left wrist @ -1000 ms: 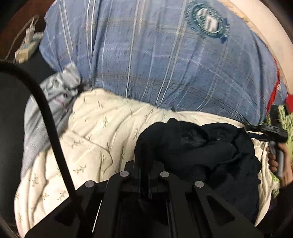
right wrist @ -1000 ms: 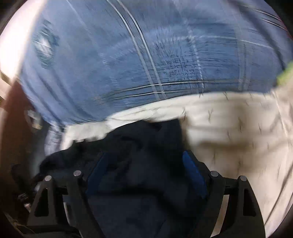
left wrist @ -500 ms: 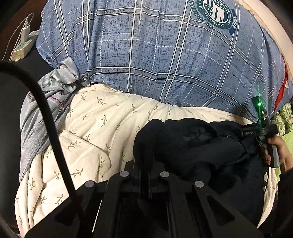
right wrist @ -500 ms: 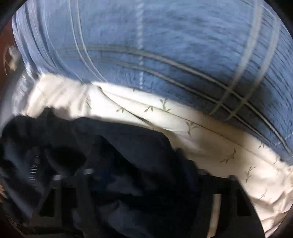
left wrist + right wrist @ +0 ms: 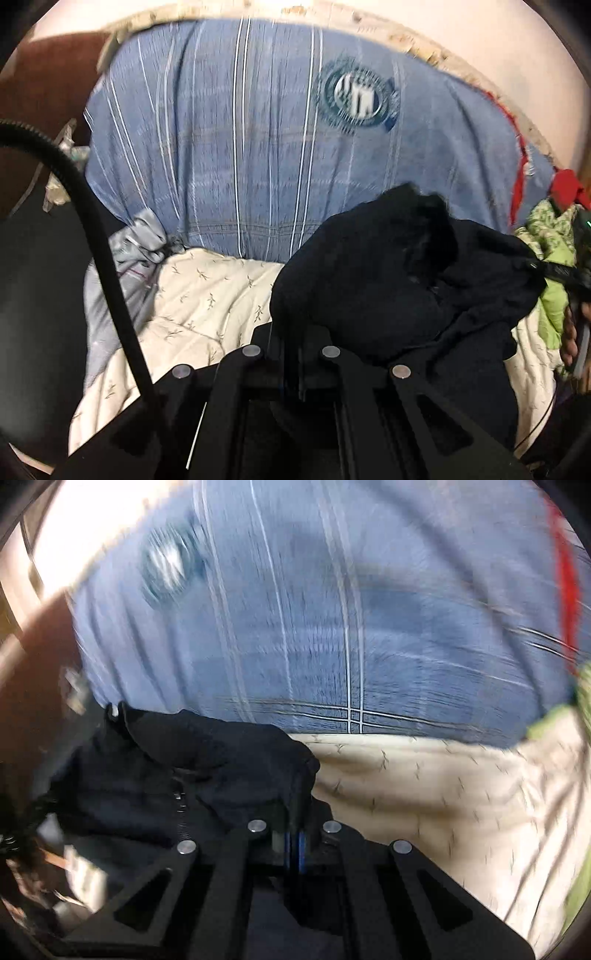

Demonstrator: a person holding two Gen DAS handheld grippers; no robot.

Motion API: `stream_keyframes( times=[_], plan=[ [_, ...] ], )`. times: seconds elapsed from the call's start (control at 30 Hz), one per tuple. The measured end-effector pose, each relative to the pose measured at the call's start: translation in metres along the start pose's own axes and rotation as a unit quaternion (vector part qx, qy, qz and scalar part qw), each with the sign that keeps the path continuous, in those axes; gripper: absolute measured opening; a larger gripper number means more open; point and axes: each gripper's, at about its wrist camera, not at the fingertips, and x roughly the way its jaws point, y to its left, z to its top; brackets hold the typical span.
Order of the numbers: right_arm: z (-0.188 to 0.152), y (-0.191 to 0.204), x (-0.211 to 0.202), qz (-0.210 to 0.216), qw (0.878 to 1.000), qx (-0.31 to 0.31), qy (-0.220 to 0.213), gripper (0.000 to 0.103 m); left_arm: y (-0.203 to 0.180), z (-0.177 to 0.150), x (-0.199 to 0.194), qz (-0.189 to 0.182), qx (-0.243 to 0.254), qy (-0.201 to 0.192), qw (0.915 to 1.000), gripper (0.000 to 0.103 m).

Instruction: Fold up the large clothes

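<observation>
A dark navy garment [image 5: 399, 280] with a zipper hangs bunched above the cream leaf-print quilt [image 5: 207, 295]. My left gripper [image 5: 291, 339] is shut on its left edge. My right gripper [image 5: 294, 812] is shut on another edge of the same garment [image 5: 192, 768], its blue pads pressed together with cloth between them. In the left wrist view the right gripper [image 5: 576, 273] shows at the far right, held by a hand. The garment is lifted between both grippers and still crumpled.
A blue plaid cover with a round emblem [image 5: 280, 155] lies bulging behind the quilt. A grey cloth [image 5: 122, 266] lies at the left, green and red cloths [image 5: 550, 236] at the right. A black cable [image 5: 110, 280] crosses the left wrist view.
My right gripper has closed on the garment's edge. Both grippers have risen, lifting the garment off the quilt. Both views are blurred by motion.
</observation>
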Motion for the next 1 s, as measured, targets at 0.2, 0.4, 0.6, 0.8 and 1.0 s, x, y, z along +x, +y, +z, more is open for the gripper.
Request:
stream_keyframes(
  times=[0.2, 0.4, 0.6, 0.8, 1.0],
  plan=[
    [-0.081, 0.003, -0.094, 0.035, 0.995, 0.06, -0.075, 0.002, 0.004, -0.036, -0.054, -0.004, 0.003, -0.018, 0.9998, 0.002],
    [-0.18, -0.007, -0.101, 0.065, 0.986, 0.137, -0.072, 0.002, 0.01, -0.117, -0.055, 0.02, 0.007, 0.05, 0.9985, 0.003],
    [-0.238, -0.003, -0.086, 0.032, 0.983, 0.18, -0.023, 0.006, 0.007, -0.175, -0.046, 0.04, 0.011, 0.123, 0.9915, 0.014],
    [-0.265, -0.007, -0.099, 0.006, 0.977, 0.215, -0.006, 0.043, 0.012, -0.203, -0.078, 0.001, -0.018, 0.131, 0.9912, 0.062],
    [-0.296, 0.002, -0.127, 0.003, 0.973, 0.232, 0.001, 0.067, 0.015, -0.219, -0.114, -0.066, -0.069, 0.144, 0.985, 0.078]
  ],
)
